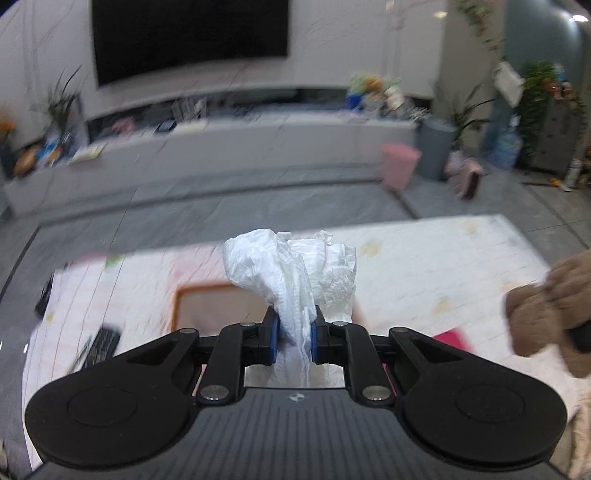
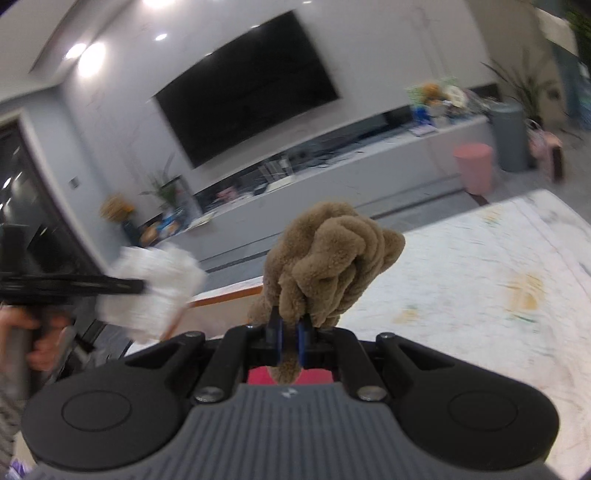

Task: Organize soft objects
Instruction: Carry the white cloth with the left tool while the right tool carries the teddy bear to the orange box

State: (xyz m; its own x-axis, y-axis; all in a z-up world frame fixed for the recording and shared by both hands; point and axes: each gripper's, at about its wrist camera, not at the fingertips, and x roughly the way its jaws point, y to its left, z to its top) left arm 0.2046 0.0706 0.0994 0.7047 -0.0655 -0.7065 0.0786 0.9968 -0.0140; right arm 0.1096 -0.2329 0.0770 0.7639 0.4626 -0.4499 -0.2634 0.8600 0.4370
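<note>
My left gripper (image 1: 294, 334) is shut on a crumpled white diaper (image 1: 295, 269) and holds it up in the air above the pale patterned rug (image 1: 443, 266). My right gripper (image 2: 290, 338) is shut on a bunched brown fleece cloth (image 2: 332, 254), also held up. The brown cloth shows at the right edge of the left wrist view (image 1: 550, 310). The diaper and left gripper show blurred at the left of the right wrist view (image 2: 151, 288). An orange-rimmed tray or box (image 1: 207, 306) lies on the rug below the diaper.
A black remote-like object (image 1: 99, 345) lies on the rug at left. A pink item (image 1: 452, 338) lies under the grippers. A pink bin (image 1: 399, 166) and a grey bin (image 1: 436, 147) stand by the long white TV bench (image 1: 240, 147). A TV (image 1: 188, 33) hangs above.
</note>
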